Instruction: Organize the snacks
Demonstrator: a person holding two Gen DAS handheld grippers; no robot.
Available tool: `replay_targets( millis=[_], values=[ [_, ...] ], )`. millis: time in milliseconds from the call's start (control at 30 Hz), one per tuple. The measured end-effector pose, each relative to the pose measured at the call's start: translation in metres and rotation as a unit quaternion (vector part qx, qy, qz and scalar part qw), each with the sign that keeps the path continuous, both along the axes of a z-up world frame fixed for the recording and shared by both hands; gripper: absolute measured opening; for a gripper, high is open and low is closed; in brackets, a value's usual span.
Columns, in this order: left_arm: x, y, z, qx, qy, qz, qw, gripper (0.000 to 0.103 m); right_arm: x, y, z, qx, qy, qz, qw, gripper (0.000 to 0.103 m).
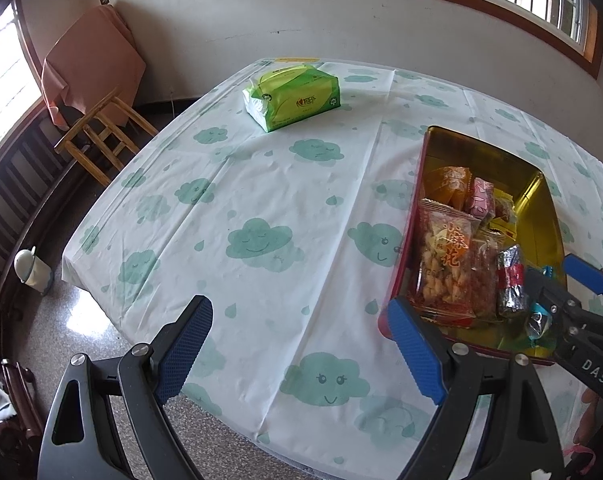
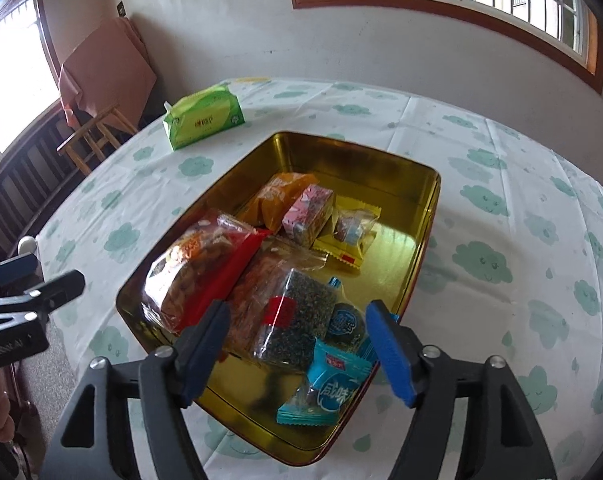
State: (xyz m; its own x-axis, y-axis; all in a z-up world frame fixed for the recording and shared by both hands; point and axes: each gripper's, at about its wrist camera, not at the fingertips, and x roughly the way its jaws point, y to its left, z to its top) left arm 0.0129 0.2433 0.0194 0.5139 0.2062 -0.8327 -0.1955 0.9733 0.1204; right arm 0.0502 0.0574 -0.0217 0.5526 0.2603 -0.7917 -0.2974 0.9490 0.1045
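Note:
A gold tin box (image 2: 405, 216) with red outer walls sits on the table and holds several snack packets: a fried-twist bag (image 2: 197, 276), an orange packet (image 2: 279, 196), a pink packet (image 2: 307, 214), a dark seed bar (image 2: 297, 316) and a blue packet (image 2: 333, 384). My right gripper (image 2: 297, 354) is open and empty, hovering over the box's near end. My left gripper (image 1: 301, 354) is open and empty over the table's near edge, left of the box (image 1: 541, 216). The right gripper also shows in the left wrist view (image 1: 561, 292).
A green tissue pack (image 1: 293, 96) lies at the table's far side, on the cloud-print tablecloth (image 1: 261, 184). A wooden chair (image 1: 101, 136) draped in orange cloth stands beyond the left edge. A small white bin (image 1: 33, 270) sits on the floor at left.

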Motion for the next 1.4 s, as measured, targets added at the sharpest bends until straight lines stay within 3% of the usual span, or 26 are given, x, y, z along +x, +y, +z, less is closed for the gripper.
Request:
replay_targets(
  millis=[367,867,1400],
  values=[
    [-0.007,-0.023,0.01,0.002,-0.004,-0.023,0.9997,0.087,-0.036,-0.014,0.028,0.003,-0.028,-0.005,1.0,0.08],
    [-0.019,-0.069,0.015,-0.001,0.0,-0.074,0.9973,0.087,-0.067,-0.044,0.009,-0.014,0.009,-0.017,1.0,0.08],
    [-0.025,-0.082,0.019,0.0,-0.007,-0.084,0.9964,0.088,-0.071,-0.052,0.006,-0.005,0.015,-0.02,1.0,0.08]
  ],
)
